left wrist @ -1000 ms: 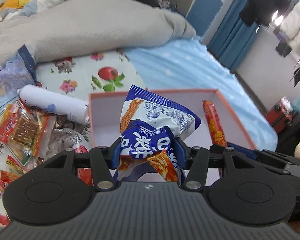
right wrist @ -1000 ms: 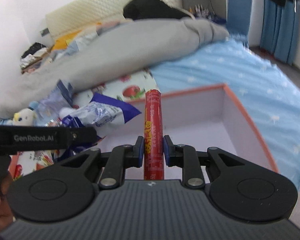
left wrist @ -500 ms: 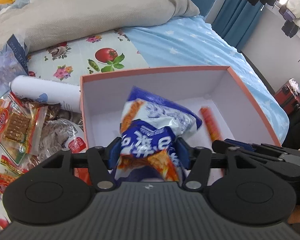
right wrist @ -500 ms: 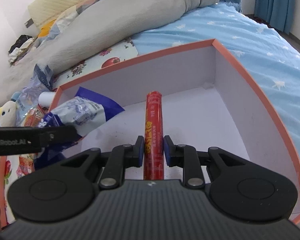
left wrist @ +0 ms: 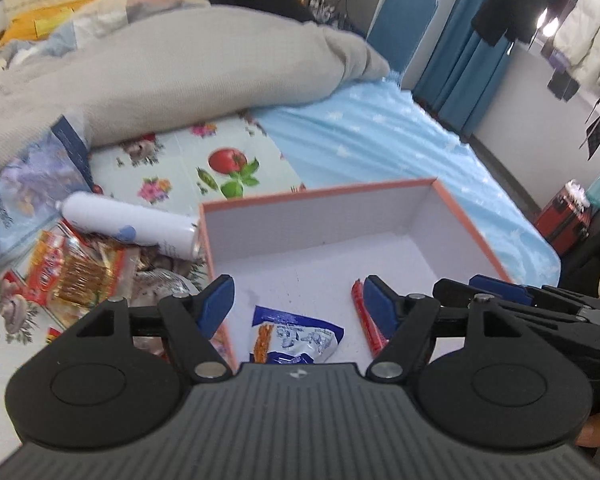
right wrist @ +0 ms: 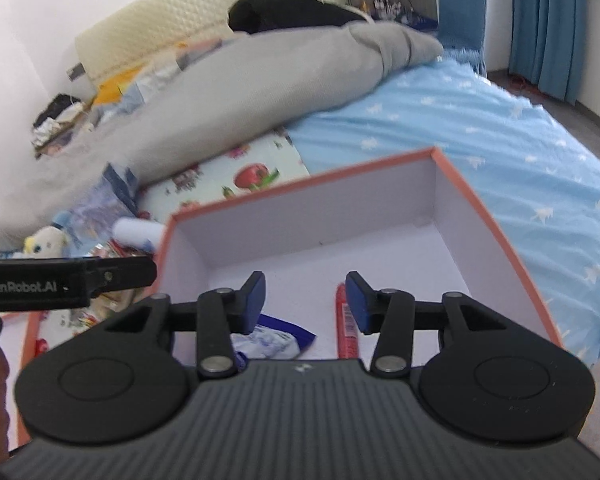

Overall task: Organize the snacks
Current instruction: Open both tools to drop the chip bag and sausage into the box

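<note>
Orange-rimmed cardboard box (left wrist: 474,236), white inside, open top, set on a bed; fills the centre of both wrist views.

Contents, two items on the box floor:
- Blue-and-white snack bag (left wrist: 296,340), lying flat at lower centre of the left wrist view, partly hidden by the gripper body; in the right wrist view it shows at lower centre-left, below the left-hand pad.
- Red sausage stick (right wrist: 346,330), lying lengthwise on the floor, just right of the bag and apart from it; its near end is hidden behind the gripper body.

Left gripper (left wrist: 296,306): jaws spread wide, having just been opening; nothing between the blue pads. The bag lies free on the floor below them.

Right gripper (right wrist: 305,300): jaws parted, having just been opening; nothing clamped. The sausage stick lies beneath, close by the right-hand pad, free of both.

Outside the box, left of the frame in the left wrist view:
- White cylindrical can (left wrist: 130,230), on its side, one end just beside the box's far left corner.
- Loose pile of snack packets (left wrist: 76,272), red and orange wrappers, on a fruit-print cloth (left wrist: 220,168).
- Clear blue-trimmed bag (left wrist: 32,196), upper left of the pile.

Background: grey duvet (left wrist: 160,76) heaped across the upper half; light blue star-print sheet (right wrist: 500,136) at right.
</note>
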{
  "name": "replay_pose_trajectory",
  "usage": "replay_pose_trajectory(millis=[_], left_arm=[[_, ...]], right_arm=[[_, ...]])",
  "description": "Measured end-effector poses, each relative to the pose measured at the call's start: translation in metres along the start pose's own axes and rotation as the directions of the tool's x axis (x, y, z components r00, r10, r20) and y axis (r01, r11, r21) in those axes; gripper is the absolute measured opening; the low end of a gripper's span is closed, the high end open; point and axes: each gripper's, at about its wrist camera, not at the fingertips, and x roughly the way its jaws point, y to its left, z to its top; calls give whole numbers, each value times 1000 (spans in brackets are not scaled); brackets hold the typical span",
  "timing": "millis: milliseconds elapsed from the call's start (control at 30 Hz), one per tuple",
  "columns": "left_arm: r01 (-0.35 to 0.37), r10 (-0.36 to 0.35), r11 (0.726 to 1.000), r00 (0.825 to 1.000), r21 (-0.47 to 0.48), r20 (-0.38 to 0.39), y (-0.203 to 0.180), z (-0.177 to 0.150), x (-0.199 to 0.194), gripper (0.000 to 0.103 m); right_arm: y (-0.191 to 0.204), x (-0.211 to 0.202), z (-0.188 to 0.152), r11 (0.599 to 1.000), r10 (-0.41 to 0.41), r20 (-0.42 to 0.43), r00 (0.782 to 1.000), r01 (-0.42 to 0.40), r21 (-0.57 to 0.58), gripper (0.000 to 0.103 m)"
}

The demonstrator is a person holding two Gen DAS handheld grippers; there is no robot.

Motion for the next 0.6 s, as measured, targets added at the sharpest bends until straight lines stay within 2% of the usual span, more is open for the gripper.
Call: replay_pose_trajectory(millis=[267, 600], left_arm=[[11, -9, 1000, 996, -13, 89, 19, -9, -72, 76], [9, -6, 1000, 981, -15, 193, 42, -26, -150, 76]], right_arm=[[33, -49, 3, 1000, 28, 92, 995, -28, 1, 48], [77, -98, -4, 998, 57, 186, 981, -52, -30, 47]])
